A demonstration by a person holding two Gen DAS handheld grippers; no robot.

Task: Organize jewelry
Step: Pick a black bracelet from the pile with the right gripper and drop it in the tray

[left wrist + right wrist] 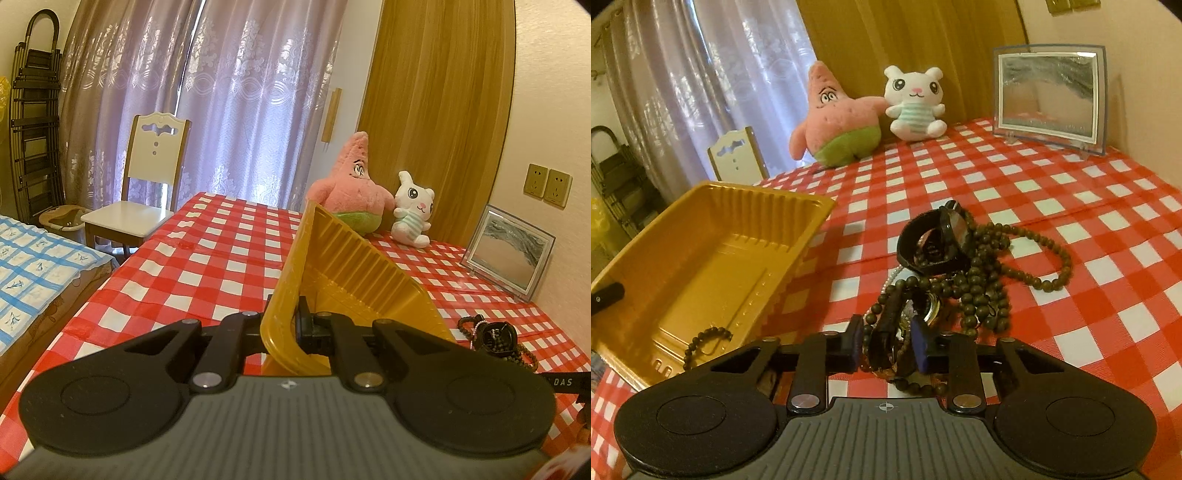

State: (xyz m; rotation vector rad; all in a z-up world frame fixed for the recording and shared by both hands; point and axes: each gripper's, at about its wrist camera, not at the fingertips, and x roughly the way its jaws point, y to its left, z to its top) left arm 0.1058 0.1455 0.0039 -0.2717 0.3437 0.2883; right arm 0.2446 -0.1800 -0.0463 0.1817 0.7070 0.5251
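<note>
Jewelry [945, 266] between right hand-held gripper [886, 345] pads

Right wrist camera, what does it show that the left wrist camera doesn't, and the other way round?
Only the right wrist view shows the right gripper around a watch in the jewelry pile, and a bead bracelet lying inside the yellow tray. Only the left wrist view shows the left gripper shut on the tray's rim, and two wall sockets. Both show the pink starfish plush, white bunny plush, picture frame and checkered tablecloth.
</note>
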